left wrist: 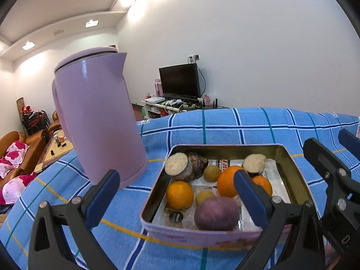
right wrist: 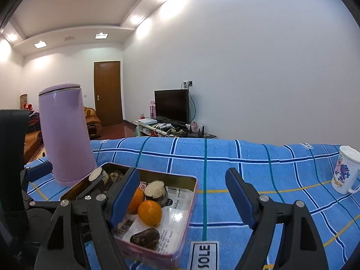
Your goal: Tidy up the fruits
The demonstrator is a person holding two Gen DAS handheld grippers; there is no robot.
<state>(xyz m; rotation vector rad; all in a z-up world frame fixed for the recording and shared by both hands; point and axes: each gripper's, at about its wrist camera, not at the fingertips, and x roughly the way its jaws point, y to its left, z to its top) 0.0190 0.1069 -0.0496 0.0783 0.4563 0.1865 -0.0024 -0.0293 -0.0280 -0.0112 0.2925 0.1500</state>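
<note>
Left tool (left wrist: pixel 176 199) spread wide over fruit tin (left wrist: pixel 290 164), right tool (right wrist: pixel 182 199) spread, both empty

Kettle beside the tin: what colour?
Lilac kettle, plain, clearest in the left wrist view.

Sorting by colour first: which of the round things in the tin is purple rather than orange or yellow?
The big purple one at the tin's near edge, in front of the oranges and between the open left gripper's fingers in its view.
</note>
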